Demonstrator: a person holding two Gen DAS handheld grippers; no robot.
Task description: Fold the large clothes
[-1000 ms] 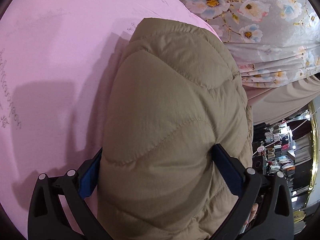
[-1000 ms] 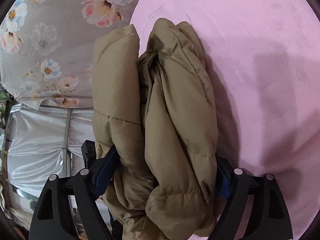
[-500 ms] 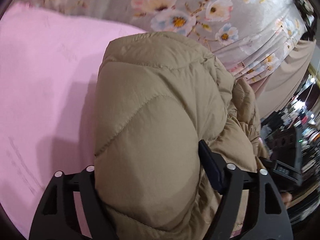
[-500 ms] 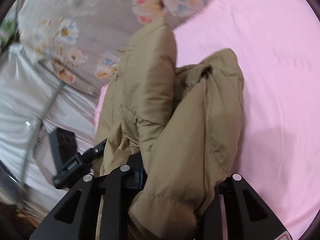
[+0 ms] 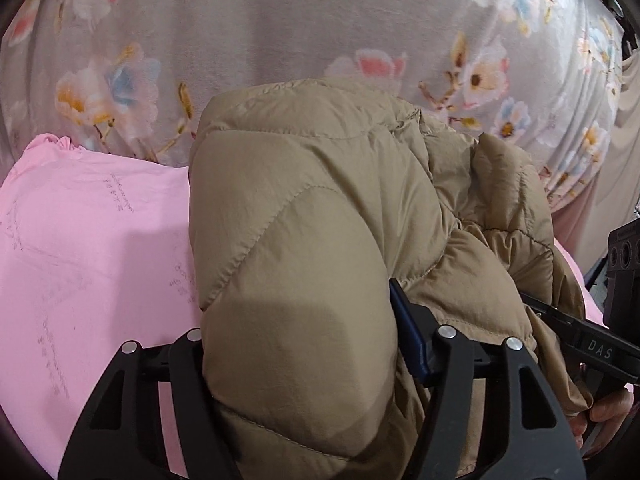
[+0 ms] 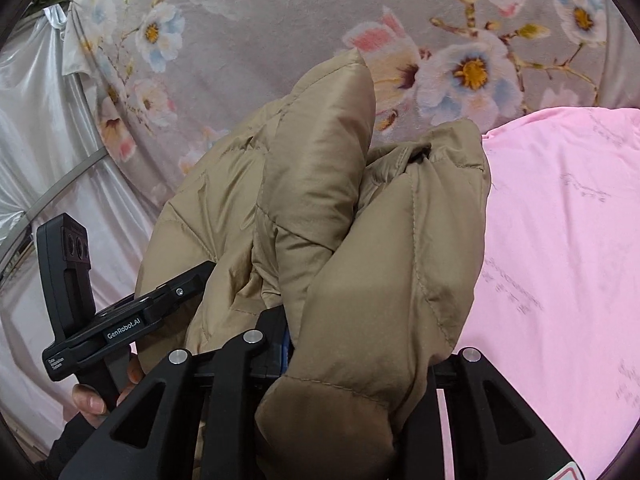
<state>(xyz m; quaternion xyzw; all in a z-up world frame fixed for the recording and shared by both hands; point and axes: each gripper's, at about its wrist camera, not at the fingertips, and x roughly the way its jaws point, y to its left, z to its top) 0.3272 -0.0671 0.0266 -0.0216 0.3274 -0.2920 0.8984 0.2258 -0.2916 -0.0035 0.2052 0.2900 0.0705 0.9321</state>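
A tan quilted puffer jacket [image 5: 320, 220] is bunched into a thick roll and held up over the pink sheet [image 5: 92, 240]. My left gripper [image 5: 298, 332] has its jaws closing on one end, and the blue pad [image 5: 404, 320] presses into the padding. In the right wrist view the jacket [image 6: 320, 208] bulges out between the fingers of my right gripper [image 6: 360, 344], which is shut on its other end. Each gripper's fingertips are buried in the fabric. The jacket's lower part is hidden behind the jaws.
A grey floral cloth [image 5: 280, 20] lies beyond the pink sheet [image 6: 560, 240]. A silvery curtain [image 6: 40, 120] hangs at the left. A hand [image 6: 92, 400] holds the other gripper's black body [image 6: 120, 320]. Another hand [image 5: 608, 412] shows at the right edge.
Both grippers closed on the jacket and raised it off the pink sheet. Both views swung up toward the floral cloth, and the jacket is more bunched.
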